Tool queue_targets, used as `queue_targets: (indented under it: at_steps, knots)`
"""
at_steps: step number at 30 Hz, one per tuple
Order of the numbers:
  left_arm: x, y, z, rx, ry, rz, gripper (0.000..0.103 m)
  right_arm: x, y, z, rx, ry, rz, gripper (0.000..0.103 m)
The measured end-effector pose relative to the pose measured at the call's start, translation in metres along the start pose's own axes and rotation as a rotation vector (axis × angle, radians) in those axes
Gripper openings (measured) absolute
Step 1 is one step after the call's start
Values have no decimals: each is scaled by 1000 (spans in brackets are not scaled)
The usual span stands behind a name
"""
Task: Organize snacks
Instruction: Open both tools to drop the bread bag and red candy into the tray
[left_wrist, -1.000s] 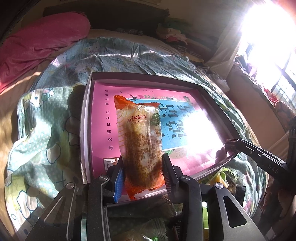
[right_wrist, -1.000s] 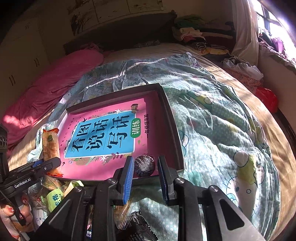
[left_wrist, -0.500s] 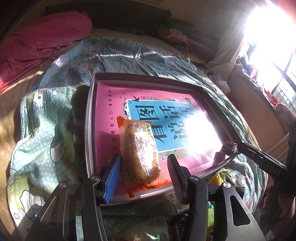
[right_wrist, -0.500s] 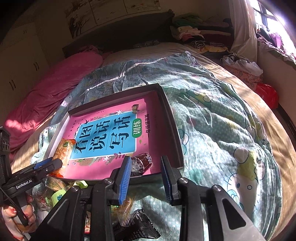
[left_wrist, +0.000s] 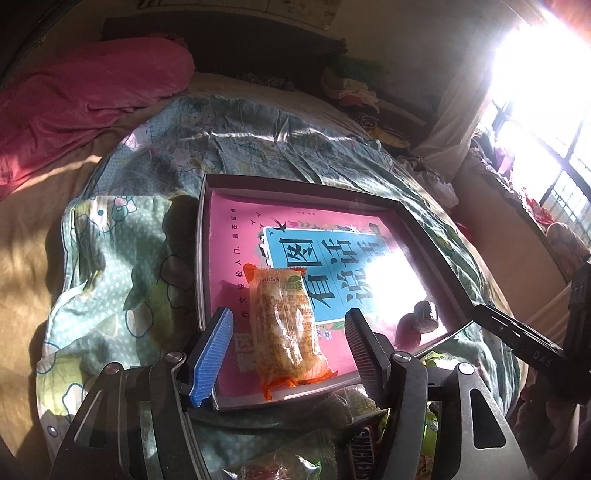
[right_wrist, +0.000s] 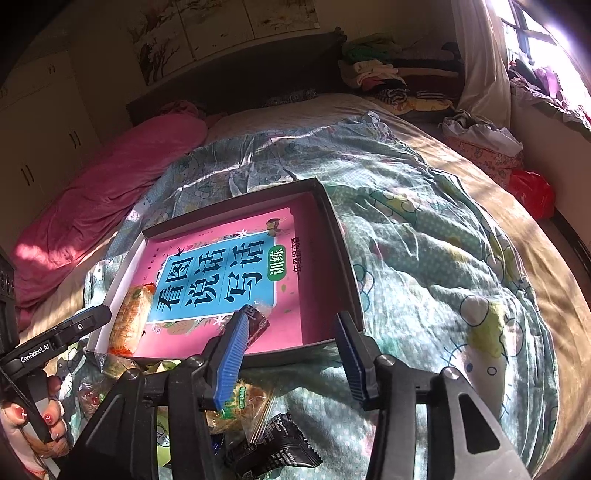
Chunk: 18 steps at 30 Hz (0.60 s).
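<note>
Both my claws are over the near edge of the shallow box (right_wrist: 343, 258), which sits on the patterned quilt (right_wrist: 443, 240) of the bed.

Left gripper (left_wrist: 290, 343): jaws have just been opening and now stand spread, pads clear of the orange cracker packet (left_wrist: 284, 325). The packet lies flat on the pink book cover (left_wrist: 229, 258) that lines the box floor, near the box's near-left corner, long side running away from me. I judge it is set lengthwise there to leave the rest of the floor free for more snacks.

Right gripper (right_wrist: 291, 354): jaws have also just been opening and are apart, nothing pinched. The small dark-wrapped candy (right_wrist: 258, 325) rests on the box floor close to the near edge, right of the cracker packet and well apart from it; the left pad partly hides it in the right view.

Still loose on the quilt, just outside the box's near wall: a heap of unsorted snacks (right_wrist: 243, 402), including a black wrapper (right_wrist: 280, 443) and green-labelled packets. I judge these are next.

In the way: the near wall of the box lies between that heap and the box floor, so each item must be lifted over it. Glare from the window (left_wrist: 535, 74) washes out the right part of the box floor in the left view.
</note>
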<state>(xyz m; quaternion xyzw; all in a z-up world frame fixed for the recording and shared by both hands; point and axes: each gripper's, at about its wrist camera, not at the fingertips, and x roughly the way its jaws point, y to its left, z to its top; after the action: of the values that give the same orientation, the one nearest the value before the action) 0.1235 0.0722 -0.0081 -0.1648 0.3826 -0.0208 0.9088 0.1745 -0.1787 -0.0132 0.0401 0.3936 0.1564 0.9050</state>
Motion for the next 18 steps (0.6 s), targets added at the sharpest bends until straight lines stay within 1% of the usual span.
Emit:
queue_targets:
  at_steps: [2,8,18]
  knots:
    - [-2,0,0,2,-5,2,67,-1,1,1,-1,-3,0,56]
    - [-8,0,-4,4,-17,10,69,-4,3,0,-8,-8,-8,57]
    - [-24,-1,-9,4,-44,21,70,-13,7,-1,-21,-27,-14,61]
